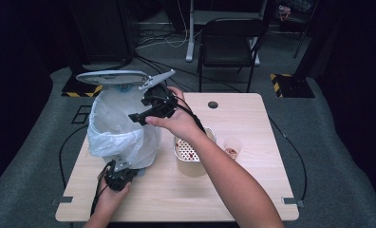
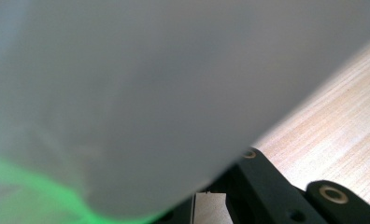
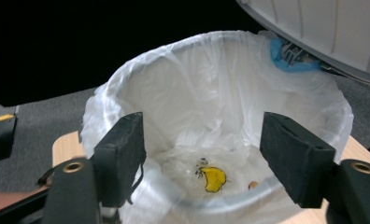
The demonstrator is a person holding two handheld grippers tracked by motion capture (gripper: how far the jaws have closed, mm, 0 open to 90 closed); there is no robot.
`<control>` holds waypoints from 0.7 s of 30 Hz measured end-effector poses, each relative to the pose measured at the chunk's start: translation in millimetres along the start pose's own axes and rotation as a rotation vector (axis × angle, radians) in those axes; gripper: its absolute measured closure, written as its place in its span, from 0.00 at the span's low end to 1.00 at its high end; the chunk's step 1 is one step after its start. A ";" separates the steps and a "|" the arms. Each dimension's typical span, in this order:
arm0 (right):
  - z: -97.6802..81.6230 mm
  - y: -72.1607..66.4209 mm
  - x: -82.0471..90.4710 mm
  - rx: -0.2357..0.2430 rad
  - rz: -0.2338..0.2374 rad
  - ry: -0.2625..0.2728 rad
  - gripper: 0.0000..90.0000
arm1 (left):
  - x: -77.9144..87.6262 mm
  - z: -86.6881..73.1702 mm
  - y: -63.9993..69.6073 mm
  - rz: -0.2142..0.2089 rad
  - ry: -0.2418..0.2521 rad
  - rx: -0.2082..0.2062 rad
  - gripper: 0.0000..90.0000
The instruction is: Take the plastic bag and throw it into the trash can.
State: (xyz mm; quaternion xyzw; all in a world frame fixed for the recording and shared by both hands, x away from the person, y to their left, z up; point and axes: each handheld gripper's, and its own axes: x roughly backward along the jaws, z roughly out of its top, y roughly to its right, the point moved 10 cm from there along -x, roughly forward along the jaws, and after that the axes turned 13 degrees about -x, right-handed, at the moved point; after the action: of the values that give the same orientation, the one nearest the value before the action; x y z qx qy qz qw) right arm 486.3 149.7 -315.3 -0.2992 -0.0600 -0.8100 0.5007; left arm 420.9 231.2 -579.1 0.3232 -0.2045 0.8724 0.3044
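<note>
A white bin lined with a clear plastic bag (image 1: 115, 130) stands at the table's left, its grey lid (image 1: 112, 77) tipped up. My right gripper (image 1: 139, 116) hangs over the bin's mouth. In the right gripper view it (image 3: 202, 135) is open with nothing between the pads, looking down into the bag (image 3: 211, 88). A yellow scrap (image 3: 213, 178) and a small brown bit (image 3: 252, 185) lie at the bottom. My left gripper (image 1: 118, 170) rests low against the bin's near base. In its own view the bin's wall (image 2: 150, 93) looms close, and the jaws (image 2: 209, 201) barely show.
A perforated metal cup (image 1: 192, 154) with reddish bits stands right of the bin, and a small clear cup (image 1: 232, 147) beside it. The wooden table (image 1: 252, 185) has bare room at the right and front. A black chair (image 1: 229, 42) stands behind it.
</note>
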 end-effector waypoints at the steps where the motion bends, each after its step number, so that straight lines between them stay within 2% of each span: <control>1: -2.1 -0.2 7.1 -0.001 0.004 0.006 0.37 | 0.1 -0.1 -0.2 0.000 -0.001 0.000 1.00; 2: -2.1 -0.2 7.1 -0.001 0.004 0.006 0.37 | -1.4 2.4 1.4 0.004 0.023 0.030 1.00; 3: -4.4 0.5 13.1 0.002 0.004 0.009 0.40 | -0.8 0.9 -0.1 0.011 0.010 0.011 1.00; 8: -14.3 3.0 26.7 0.021 0.000 -0.001 0.46 | -1.0 1.8 1.3 0.008 0.016 0.027 1.00; 9: -18.5 3.8 31.1 0.024 -0.006 -0.005 0.46 | -0.5 0.7 0.4 0.004 0.008 0.006 1.00; 10: -21.3 3.8 33.9 0.031 -0.009 -0.009 0.47 | -1.3 1.9 1.0 0.012 0.019 0.026 1.00; 11: -24.7 3.5 37.7 0.040 -0.010 -0.006 0.48 | -0.9 1.3 0.7 0.010 0.013 0.020 1.00; 12: -28.0 3.5 41.5 0.046 -0.010 -0.001 0.49 | -0.6 0.9 -1.5 0.012 0.009 -0.007 1.00; 13: -31.6 4.2 44.7 0.048 -0.009 0.002 0.50 | -0.7 1.1 -1.0 0.011 0.010 0.000 1.00; 15: -44.2 10.2 51.7 0.040 -0.017 -0.001 0.52 | -0.4 -0.2 -1.4 0.016 -0.001 0.000 1.00; 16: -44.2 10.2 51.7 0.040 -0.017 -0.001 0.52 | -0.4 -0.3 -1.6 0.017 -0.002 -0.001 1.00; 20: -62.8 20.1 58.5 0.026 -0.033 -0.005 0.54 | -0.4 0.0 -0.9 0.011 0.001 -0.004 1.00; 21: -66.0 21.5 59.5 0.024 -0.035 -0.004 0.54 | -0.5 -0.2 -0.5 0.016 0.001 0.009 1.00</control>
State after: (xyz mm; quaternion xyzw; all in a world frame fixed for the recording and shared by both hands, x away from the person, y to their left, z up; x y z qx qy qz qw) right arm 457.4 66.8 -340.9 -0.2935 -0.0761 -0.8174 0.4899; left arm 421.5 231.5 -579.5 0.3223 -0.2028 0.8760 0.2960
